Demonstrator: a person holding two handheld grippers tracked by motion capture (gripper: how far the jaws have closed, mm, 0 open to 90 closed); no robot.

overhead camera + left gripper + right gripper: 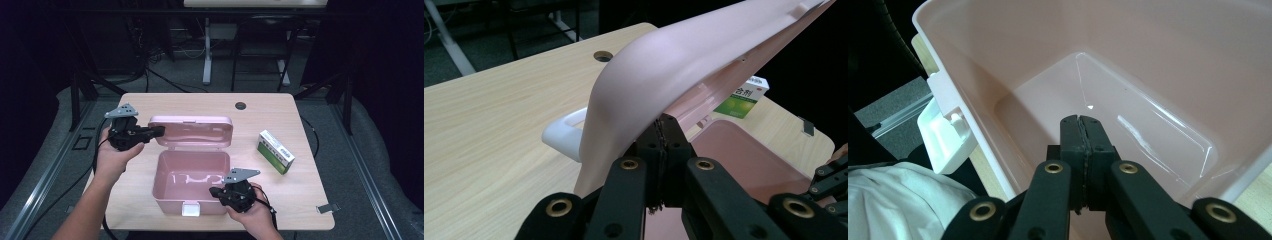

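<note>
Pink box (192,182) sits mid-bench (150,107), lid (192,131) up, its long axis running left-right. Left claw (667,122) is clamped on the lid's left edge. Right claw (1080,122) is closed and empty, hovering over the box's right front corner. Green carton (275,151) lies right of it, so the right claw is nearer. Left claw view shows a white handle (564,132) behind the lid; right claw view shows the bare box floor and white latch (943,132).

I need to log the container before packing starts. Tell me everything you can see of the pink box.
The pink box is smooth, glossy plastic, rectangular with rounded corners, standing upright near the table's front edge. Its hinged lid is open, tilted back. The inside looks empty. A white latch hangs at its front wall, and a white handle sits on the lid's outside. The left gripper, jaws together, meets the lid's left edge; the right gripper, also closed, hovers over the right front corner.
</note>
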